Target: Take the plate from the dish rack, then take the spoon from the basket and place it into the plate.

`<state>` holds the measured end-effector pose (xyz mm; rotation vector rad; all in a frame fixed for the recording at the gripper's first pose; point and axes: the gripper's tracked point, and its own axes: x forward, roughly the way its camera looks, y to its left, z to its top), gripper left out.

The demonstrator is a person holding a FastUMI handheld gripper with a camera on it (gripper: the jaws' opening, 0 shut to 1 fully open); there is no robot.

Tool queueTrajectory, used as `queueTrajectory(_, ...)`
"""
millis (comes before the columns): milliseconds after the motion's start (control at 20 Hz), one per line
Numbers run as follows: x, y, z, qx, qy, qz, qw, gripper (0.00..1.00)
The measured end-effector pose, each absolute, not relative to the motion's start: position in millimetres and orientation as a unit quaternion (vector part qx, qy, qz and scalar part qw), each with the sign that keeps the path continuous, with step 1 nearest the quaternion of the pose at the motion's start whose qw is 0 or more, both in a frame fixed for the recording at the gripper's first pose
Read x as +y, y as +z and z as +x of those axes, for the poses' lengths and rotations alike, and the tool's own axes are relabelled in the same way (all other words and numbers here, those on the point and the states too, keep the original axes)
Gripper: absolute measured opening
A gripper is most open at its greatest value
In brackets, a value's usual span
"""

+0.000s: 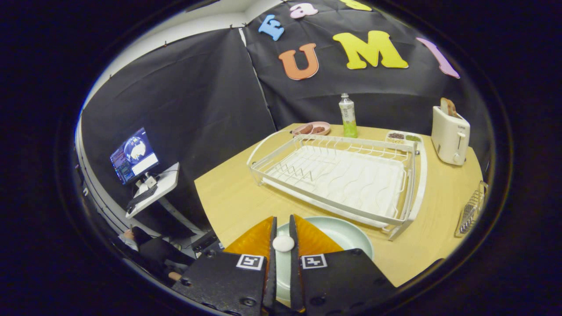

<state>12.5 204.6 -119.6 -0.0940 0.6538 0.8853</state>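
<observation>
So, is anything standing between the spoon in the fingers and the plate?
Nothing visible. The fingers grip the spoon, and the pale green plate lies bare just beneath and ahead of them, beside the dish rack.

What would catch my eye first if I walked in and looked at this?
Probably the big white dish rack, bare in the middle of the wooden table. Nearer, the gripper pinches a small white spoon end between its fingers, above a pale green plate. Behind the rack stand a green drink bottle and a cream toaster.

Pale green plate (347,235) flat beside white rack (338,175).
</observation>
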Motion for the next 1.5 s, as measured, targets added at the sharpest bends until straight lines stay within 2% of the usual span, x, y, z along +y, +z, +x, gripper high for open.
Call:
queueTrajectory(100,203,-120,18,0.312,0.412,-0.037,0.855,0.21)
queueTrajectory(150,201,-117,23,0.307,0.406,-0.033,0.86,0.28)
queueTrajectory(200,198,-114,26,0.304,0.401,-0.031,0.864,0.36)
queueTrajectory(250,194,-111,28,0.3,0.395,-0.027,0.868,0.51)
queueTrajectory(300,192,-108,31,0.295,0.389,-0.023,0.872,0.58)
queueTrajectory(350,189,-105,32,0.289,0.382,-0.02,0.877,0.71)
queueTrajectory(400,185,-100,35,0.281,0.374,-0.017,0.884,0.77)
queueTrajectory(450,183,-96,38,0.273,0.365,-0.013,0.89,0.89)
queueTrajectory(550,176,-88,41,0.258,0.346,-0.004,0.902,1.0)
queueTrajectory(850,144,-42,47,0.171,0.265,0.009,0.949,1.0)
queueTrajectory(1100,97,-4,42,0.076,0.15,0.024,0.985,1.0)
queueTrajectory(1250,78,3,30,0.042,0.093,0.028,0.994,1.0)
queueTrajectory(1500,67,3,14,0.01,0.045,0.022,0.999,1.0)
